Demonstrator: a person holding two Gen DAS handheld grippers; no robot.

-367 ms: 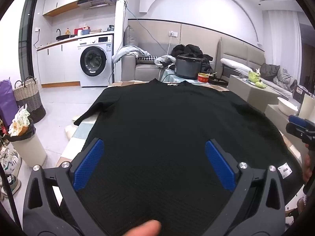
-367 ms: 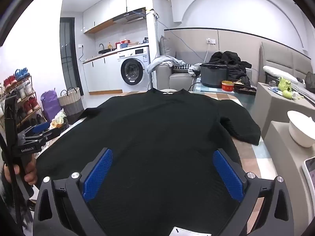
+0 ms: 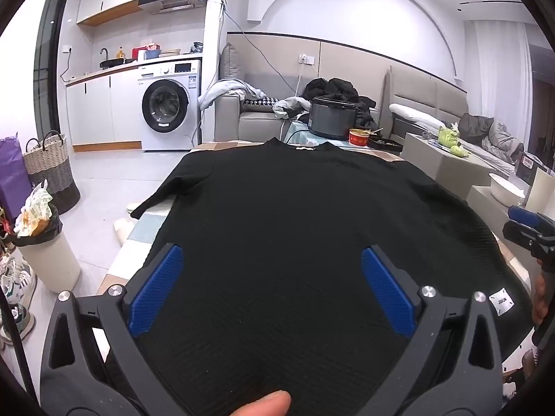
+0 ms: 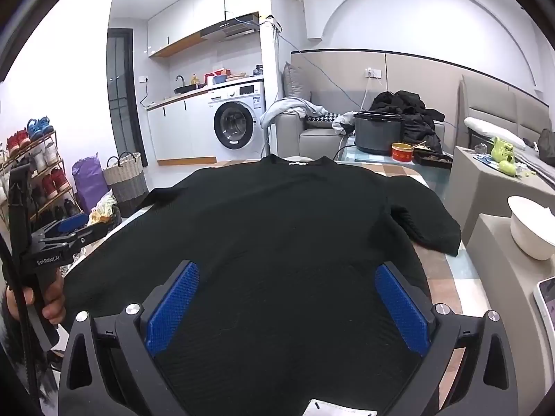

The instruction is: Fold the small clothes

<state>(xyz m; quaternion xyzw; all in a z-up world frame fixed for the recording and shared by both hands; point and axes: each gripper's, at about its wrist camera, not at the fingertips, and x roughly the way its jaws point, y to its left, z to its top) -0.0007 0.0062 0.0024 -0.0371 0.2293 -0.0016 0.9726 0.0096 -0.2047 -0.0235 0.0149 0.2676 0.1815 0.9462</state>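
Looking down both wrist views, I see the black short-sleeved knit top [image 3: 295, 228] spread flat on the table [image 4: 447, 270], collar at the far edge, hem toward me. I judge the folding hasn't begun: no sleeve is turned in, no crease is set, so every fold is left.

My left gripper [image 3: 274, 291] hovers over the hem with its jaws spread wide, holding nothing. My right gripper [image 4: 286, 306] is just as wide and empty.

The top's left sleeve [image 3: 166, 190] hangs past the table's left edge, over the floor. The right sleeve [image 4: 426, 222] lies on the tabletop, its cuff near the right edge. A bare strip of table shows beside it, then a white bowl [image 4: 530, 225] on a side stand close by. A rice cooker [image 4: 378, 131] stands beyond the collar. I reckon inward folds have room; outward swings to the right look tight.
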